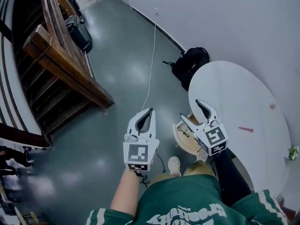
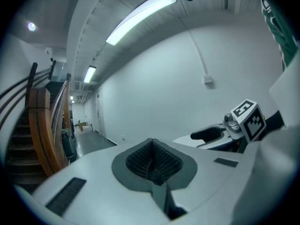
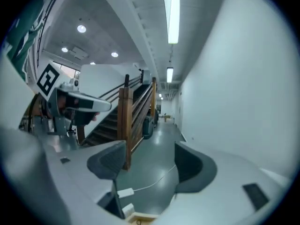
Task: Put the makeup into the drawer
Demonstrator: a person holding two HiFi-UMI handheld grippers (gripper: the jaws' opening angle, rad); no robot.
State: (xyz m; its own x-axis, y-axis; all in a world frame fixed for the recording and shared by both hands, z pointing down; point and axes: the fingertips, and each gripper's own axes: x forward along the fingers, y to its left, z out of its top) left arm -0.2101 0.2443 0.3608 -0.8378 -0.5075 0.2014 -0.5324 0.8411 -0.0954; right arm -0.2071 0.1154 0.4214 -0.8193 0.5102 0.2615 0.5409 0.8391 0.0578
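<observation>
We count two tongs, both held up in the air beside the round white surface point(image 1: 234, 93), each with one cube of black-and-white square markers. The left tongs point(image 1: 149, 112) are off the surface's left edge, out over the floor; their ribbed pads are pressed together with nothing between them. The right tongs point(image 1: 191, 109) sit at that same left edge, jaws apart and empty, with only floor and one white cable point(image 1: 151, 64) showing through the gap.

On the surface we see one slim pink item point(image 1: 245, 129), which may be the makeup, lying well right of the right tongs. There is one small pale object point(image 1: 273, 105) beyond it, and one green-and-white thing point(image 1: 294, 152) at the surface's far right rim; we cannot tell what either is. One pale wooden unit point(image 1: 183, 143) stands low against the surface's left edge, under the right tongs; whether it is the drawer we cannot tell. One black backpack point(image 1: 190, 64) rests on the floor beyond the surface, and one wooden staircase point(image 1: 56, 64) rises far to its left.

The white lettering on the green shirt point(image 1: 187, 203) appears upside down and is not legible to us.
</observation>
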